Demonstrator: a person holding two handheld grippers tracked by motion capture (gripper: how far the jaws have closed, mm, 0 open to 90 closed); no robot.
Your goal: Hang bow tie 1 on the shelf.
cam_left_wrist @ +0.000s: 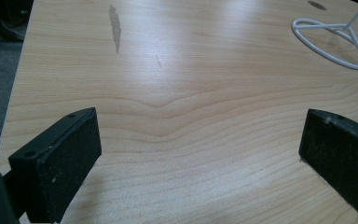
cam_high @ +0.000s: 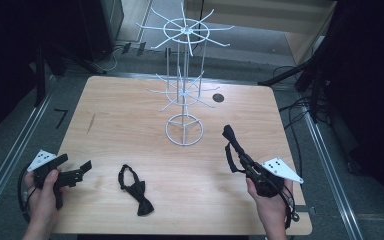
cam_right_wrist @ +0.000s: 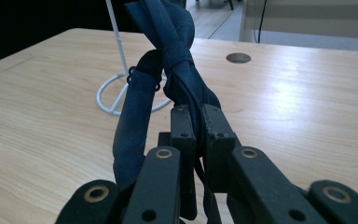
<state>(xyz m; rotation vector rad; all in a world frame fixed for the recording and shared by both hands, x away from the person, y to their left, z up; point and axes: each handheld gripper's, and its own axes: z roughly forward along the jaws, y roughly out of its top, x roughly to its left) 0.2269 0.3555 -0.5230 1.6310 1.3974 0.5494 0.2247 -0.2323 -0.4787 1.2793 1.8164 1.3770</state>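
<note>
Nearest, front of white wire rack (cam_high: pixel 184 80): left gripper (cam_high: pixel 82 169) jaws wide, empty, idle; black bow tie (cam_high: pixel 136 190) flat on table (cam_high: pixel 130 110), likely next; right gripper (cam_right_wrist: pixel 195 123) clenched on dark bow tie (cam_right_wrist: pixel 170 56), strap dangling, raised toward rack, probably for hanging; rack hooks bare
</note>
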